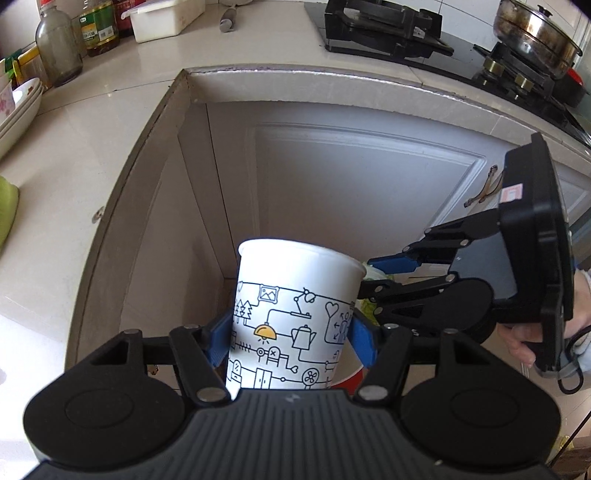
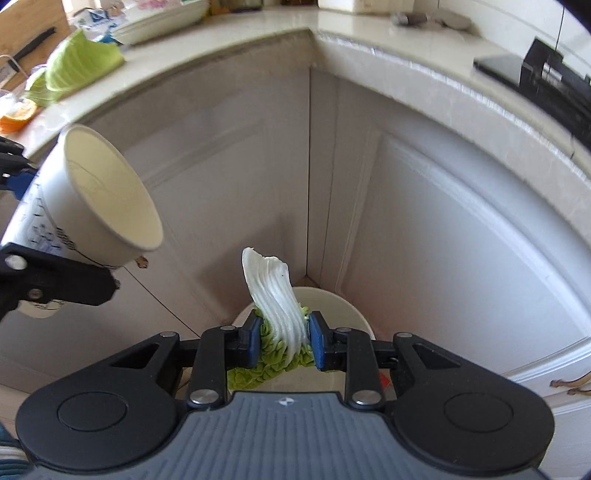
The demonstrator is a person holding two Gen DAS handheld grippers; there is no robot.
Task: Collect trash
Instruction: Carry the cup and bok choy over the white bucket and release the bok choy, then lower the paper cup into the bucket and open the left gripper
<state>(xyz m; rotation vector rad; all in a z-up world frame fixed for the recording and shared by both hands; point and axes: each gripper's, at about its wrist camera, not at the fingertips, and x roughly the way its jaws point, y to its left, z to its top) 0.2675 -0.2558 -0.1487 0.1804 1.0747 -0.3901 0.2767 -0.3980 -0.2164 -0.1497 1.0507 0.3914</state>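
Now, low centre of the right wrist view, the right gripper (image 2: pixel 282 341) clamps a cabbage leaf (image 2: pixel 275 295) above a white bin (image 2: pixel 347 310). Centre-bottom of the left view, the left gripper (image 1: pixel 291 341) grips a printed paper cup (image 1: pixel 291 317); beyond, cabinet doors (image 1: pixel 351 184) and the desk (image 1: pixel 92 122).

The paper cup (image 1: pixel 291 314) is matt white with printed line drawings — the counter (image 1: pixel 110 110) glossy pale stone; the pot (image 1: pixel 535 33) is shiny, stained metal.

printed paper cup (image 1: pixel 291 317) tilted, cabbage leaf (image 2: pixel 275 295) upright
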